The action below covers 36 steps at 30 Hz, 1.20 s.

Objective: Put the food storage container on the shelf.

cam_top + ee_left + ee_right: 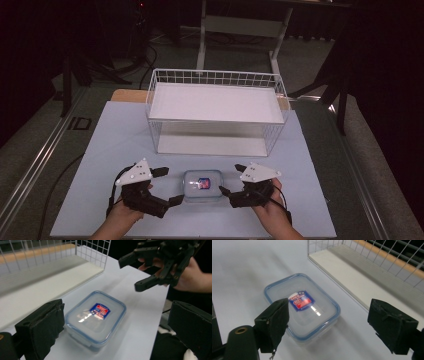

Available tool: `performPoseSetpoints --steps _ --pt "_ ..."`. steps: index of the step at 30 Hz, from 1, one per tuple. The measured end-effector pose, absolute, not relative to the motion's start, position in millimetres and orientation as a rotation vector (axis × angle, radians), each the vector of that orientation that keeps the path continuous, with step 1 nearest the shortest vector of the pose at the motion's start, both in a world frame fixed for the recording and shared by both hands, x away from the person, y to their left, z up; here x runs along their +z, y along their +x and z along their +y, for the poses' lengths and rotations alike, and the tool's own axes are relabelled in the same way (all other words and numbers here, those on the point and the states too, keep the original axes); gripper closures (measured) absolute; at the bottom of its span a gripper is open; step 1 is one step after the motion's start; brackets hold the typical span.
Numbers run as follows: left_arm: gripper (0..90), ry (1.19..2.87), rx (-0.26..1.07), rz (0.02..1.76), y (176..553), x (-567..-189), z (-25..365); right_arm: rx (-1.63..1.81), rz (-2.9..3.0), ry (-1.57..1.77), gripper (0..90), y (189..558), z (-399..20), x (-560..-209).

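Setting: I look down on a pale worktop (pixel 100 150) in a dark room, with a person's two hands coming in from the near edge.
Container: a small clear plastic food box (pixel 202 185) with a blue-rimmed snap lid and a red and blue label lies flat near the front edge, midway between my two tools.
Basket: a white wire basket (pixel 216 111) stands farther back on the worktop, well apart from the box; I see nothing in it.
Left tongs: the left tongs (pixel 168 186) are spread wide, just beside the box's left end, and hold nothing; in the left gripper view one pad sits close against the box's near corner, though I cannot tell if it touches.
Right tongs: the right tongs (pixel 232 179) are also spread wide and hold nothing, just beside the box's right end.
Handling, my judgement: the box looks empty, so light; the walls seem stiff but smooth and likely slippery, and a light box could skid when nudged.
Where to grip, my judgement: across the short sides below the lid rim, or at the lid's latch flaps, squeezing gently.
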<state>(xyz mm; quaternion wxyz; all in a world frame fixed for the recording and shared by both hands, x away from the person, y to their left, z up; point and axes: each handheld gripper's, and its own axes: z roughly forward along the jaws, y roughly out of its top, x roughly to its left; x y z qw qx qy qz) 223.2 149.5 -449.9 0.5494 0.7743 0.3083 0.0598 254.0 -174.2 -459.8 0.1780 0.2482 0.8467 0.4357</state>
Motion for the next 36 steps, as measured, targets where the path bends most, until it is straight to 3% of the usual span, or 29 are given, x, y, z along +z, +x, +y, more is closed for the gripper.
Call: performPoseSetpoints --steps 11,14,23,31,33,35,36 --pt "1.9 1.834 0.006 0.927 250.4 -471.2 145.4 1.329 2.444 1.046 11.3 278.4 -173.3 -470.6" --pt "1.9 1.908 0.027 0.995 254.6 -486.0 137.7 1.373 2.506 1.191 15.8 287.1 -177.7 -481.8" --pt "3.0 1.808 -0.222 1.17 274.4 -516.2 138.7 1.428 2.563 1.5 23.9 300.7 -180.3 -504.9" --pt "15.7 1.755 -0.321 1.254 277.1 -532.0 138.8 1.452 2.601 1.704 33.3 309.3 -181.4 -522.7" --pt "24.8 1.727 -0.325 1.27 277.7 -533.6 140.5 1.483 2.617 1.757 39.3 310.6 -182.6 -526.2" --pt "25.9 1.727 -0.325 1.27 277.7 -533.6 140.5 1.501 2.628 1.771 39.3 311.0 -182.9 -527.7" --pt "31.7 1.7 -0.343 1.28 277.9 -535.0 141.9 1.527 2.63 1.813 41.7 311.7 -184.4 -529.9"
